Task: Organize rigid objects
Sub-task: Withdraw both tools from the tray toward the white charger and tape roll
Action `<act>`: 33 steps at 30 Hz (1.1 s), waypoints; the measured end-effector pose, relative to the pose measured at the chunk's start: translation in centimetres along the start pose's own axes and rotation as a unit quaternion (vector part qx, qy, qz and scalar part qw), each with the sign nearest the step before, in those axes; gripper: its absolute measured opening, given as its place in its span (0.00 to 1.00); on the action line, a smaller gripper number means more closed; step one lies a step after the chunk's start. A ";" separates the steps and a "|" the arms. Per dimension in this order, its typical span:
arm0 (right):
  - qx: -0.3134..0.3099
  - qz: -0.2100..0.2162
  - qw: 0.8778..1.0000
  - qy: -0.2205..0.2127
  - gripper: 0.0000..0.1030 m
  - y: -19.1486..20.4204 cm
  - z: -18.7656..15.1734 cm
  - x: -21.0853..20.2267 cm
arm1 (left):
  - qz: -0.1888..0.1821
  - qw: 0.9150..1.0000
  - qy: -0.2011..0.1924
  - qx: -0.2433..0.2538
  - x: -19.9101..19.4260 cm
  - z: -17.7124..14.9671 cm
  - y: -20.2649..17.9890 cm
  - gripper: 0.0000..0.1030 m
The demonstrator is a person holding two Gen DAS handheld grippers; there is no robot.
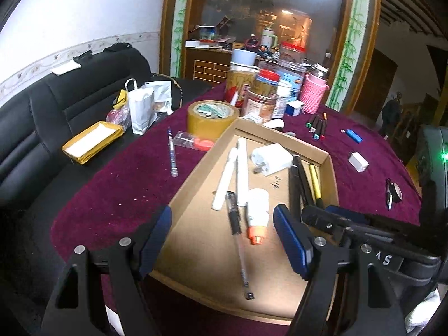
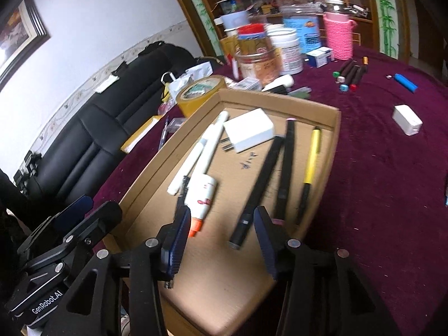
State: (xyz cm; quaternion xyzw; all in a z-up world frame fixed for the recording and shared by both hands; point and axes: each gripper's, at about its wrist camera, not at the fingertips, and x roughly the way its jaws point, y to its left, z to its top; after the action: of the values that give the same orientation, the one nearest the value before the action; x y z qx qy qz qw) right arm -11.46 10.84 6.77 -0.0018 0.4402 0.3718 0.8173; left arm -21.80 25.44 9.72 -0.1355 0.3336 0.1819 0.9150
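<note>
Cardboard tray: sits on the purple tablecloth, your landmark.
Inside tray: charger, glue bottle, yellow pen, black pens.
Right of tray: white box, blue lighter.
Your left gripper: spread over the tray, holding nothing.
Your right gripper: spread, nothing pinched.

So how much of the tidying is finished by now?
Done: pens, white charger and glue bottle lie in the cardboard tray. In hand: nothing; left tool and right tool open. Left: markers, blue lighter, white box on the cloth.
</note>
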 end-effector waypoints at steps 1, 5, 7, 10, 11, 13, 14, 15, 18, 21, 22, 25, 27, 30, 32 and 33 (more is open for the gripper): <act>0.003 -0.002 1.000 -0.004 0.51 -0.4 -0.2 -0.4 | 0.000 1.000 0.001 0.003 0.0 0.0 -0.3 0.72; 0.015 -0.010 1.000 -0.018 0.53 -2.2 -0.6 -2.0 | -0.008 1.000 0.008 0.020 -0.2 -0.3 -2.0 0.72; 0.025 -0.013 0.999 -0.024 0.54 -3.3 -0.9 -2.7 | -0.008 0.999 0.009 0.029 -0.3 -0.4 -2.9 0.72; 0.037 -0.016 0.999 -0.030 0.54 -4.9 -1.3 -3.6 | -0.006 0.999 0.008 0.049 -0.8 -0.7 -4.4 0.72; 0.041 -0.017 0.999 -0.032 0.54 -5.3 -1.5 -3.9 | -0.006 0.998 0.008 0.055 -0.9 -0.8 -4.8 0.72; 0.050 -0.019 0.998 -0.036 0.54 -6.4 -1.8 -4.6 | -0.004 0.998 0.007 0.065 -1.1 -0.8 -5.5 0.72; 0.054 -0.019 0.998 -0.038 0.54 -6.9 -2.0 -4.9 | -0.002 0.997 0.006 0.072 -1.2 -0.9 -6.1 0.72; 0.059 -0.021 0.997 -0.041 0.54 -7.4 -2.2 -5.2 | -0.001 0.997 0.006 0.079 -1.3 -1.0 -6.6 0.72; 0.074 -0.028 0.996 -0.049 0.54 -9.4 -2.8 -6.4 | 0.000 0.995 0.010 0.095 -1.3 -1.4 -8.1 0.72; 0.093 -0.043 0.993 -0.057 0.54 -11.9 -3.4 -7.7 | -0.015 0.993 0.026 0.112 -1.0 -2.2 -10.2 0.72; 0.100 -0.047 0.992 -0.060 0.54 -12.7 -3.6 -8.1 | -0.026 0.992 0.035 0.122 -0.8 -2.7 -11.2 0.72; 0.127 -0.072 0.987 -0.073 0.54 -15.9 -4.5 -10.1 | -0.072 0.981 0.073 0.164 0.0 -4.7 -15.1 0.72; 0.142 -0.089 0.982 -0.082 0.54 -17.7 -5.0 -11.5 | -0.109 0.969 0.096 0.200 0.2 -6.6 -18.3 0.72; 0.176 -0.116 0.973 -0.097 0.54 -21.0 -6.1 -14.0 | -0.149 0.951 0.115 0.245 -0.1 -9.3 -21.8 0.72; 0.194 -0.129 0.967 -0.105 0.54 -22.6 -6.8 -15.3 | -0.162 0.941 0.115 0.272 -0.5 -10.6 -23.4 0.72; 0.205 -0.135 0.963 -0.110 0.54 -23.5 -7.1 -16.2 | -0.167 0.937 0.113 0.285 -0.8 -11.2 -24.1 0.72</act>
State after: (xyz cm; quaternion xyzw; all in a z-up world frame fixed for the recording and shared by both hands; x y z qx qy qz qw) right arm -7.68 -18.34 6.41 0.1471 0.4095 0.1575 0.8865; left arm -18.49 -0.48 5.02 0.0573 0.4454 -0.0923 0.8887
